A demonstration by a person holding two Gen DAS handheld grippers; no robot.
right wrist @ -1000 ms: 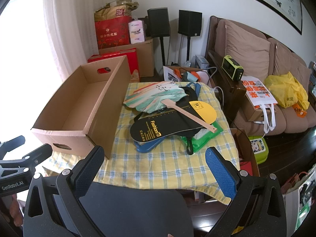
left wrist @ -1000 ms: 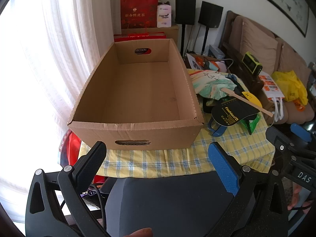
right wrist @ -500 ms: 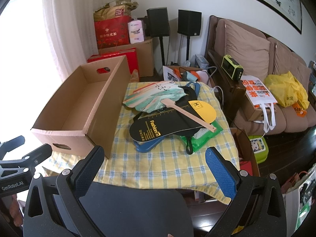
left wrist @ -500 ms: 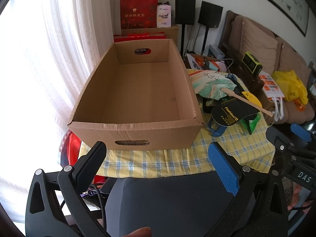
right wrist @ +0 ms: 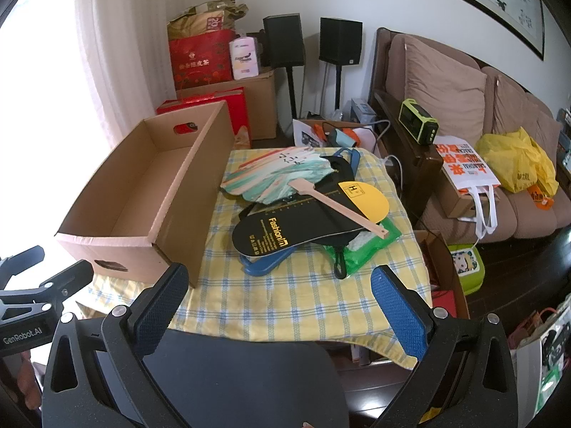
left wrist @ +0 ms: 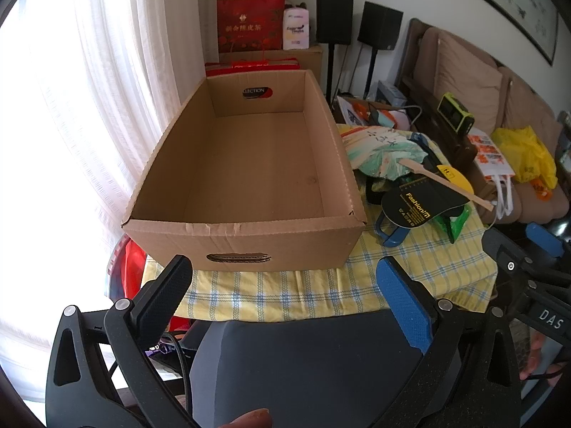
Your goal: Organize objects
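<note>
An empty cardboard box (left wrist: 249,164) stands on the left of a table with a yellow checked cloth (left wrist: 285,289); it also shows in the right wrist view (right wrist: 142,196). Right of it lies a heap of hand fans: a painted paper fan with a wooden handle (right wrist: 285,174), a black "Fashion" fan (right wrist: 296,228), a yellow fan (right wrist: 367,199), a blue one (right wrist: 264,264) and a green one (right wrist: 371,246). My left gripper (left wrist: 285,281) is open and empty before the box. My right gripper (right wrist: 282,292) is open and empty before the heap.
A brown sofa (right wrist: 464,107) with a yellow bag (right wrist: 514,160) stands to the right. Red gift boxes (right wrist: 200,60), cardboard cartons and two black speakers (right wrist: 285,39) stand behind the table. A white curtain (left wrist: 107,71) hangs at the left.
</note>
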